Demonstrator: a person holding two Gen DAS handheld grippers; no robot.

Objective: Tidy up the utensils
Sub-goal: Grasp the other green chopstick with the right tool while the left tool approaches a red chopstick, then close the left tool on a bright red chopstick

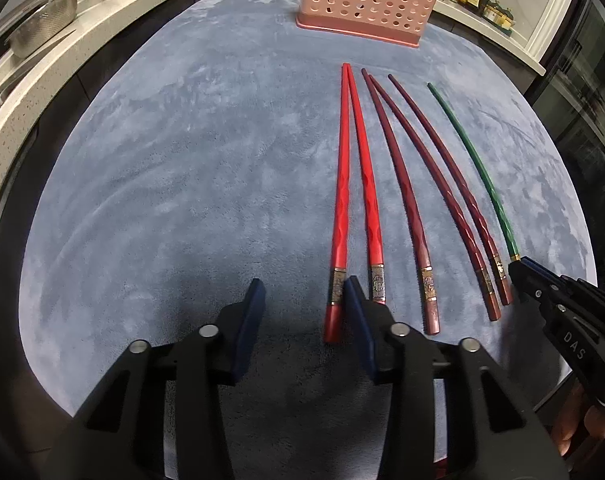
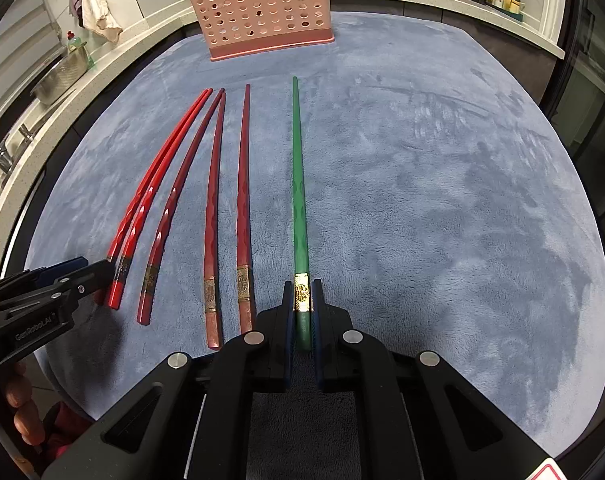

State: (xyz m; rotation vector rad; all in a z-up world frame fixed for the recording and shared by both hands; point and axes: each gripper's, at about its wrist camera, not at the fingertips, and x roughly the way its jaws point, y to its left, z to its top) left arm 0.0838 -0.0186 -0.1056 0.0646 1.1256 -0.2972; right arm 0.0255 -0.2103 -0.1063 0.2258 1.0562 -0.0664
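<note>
The right gripper point(image 2: 302, 300) is clamped on the thick near end of the green chopstick point(image 2: 298, 184), its pads pressed against both sides just by the gold band; the stick points straight away toward the pink perforated basket point(image 2: 262, 12) at the far edge of the blue-grey mat point(image 2: 442, 200). The left gripper point(image 1: 304, 294) has its fingers apart, with nothing between them — the right-hand pad sits between the butts of the two bright red chopsticks point(image 1: 344, 184). Three dark red chopsticks point(image 1: 406, 200) lie between the red pair and the green one, all fanned toward the basket. Right of the green stick the mat runs bare to its edge; left of the red pair likewise.
</note>
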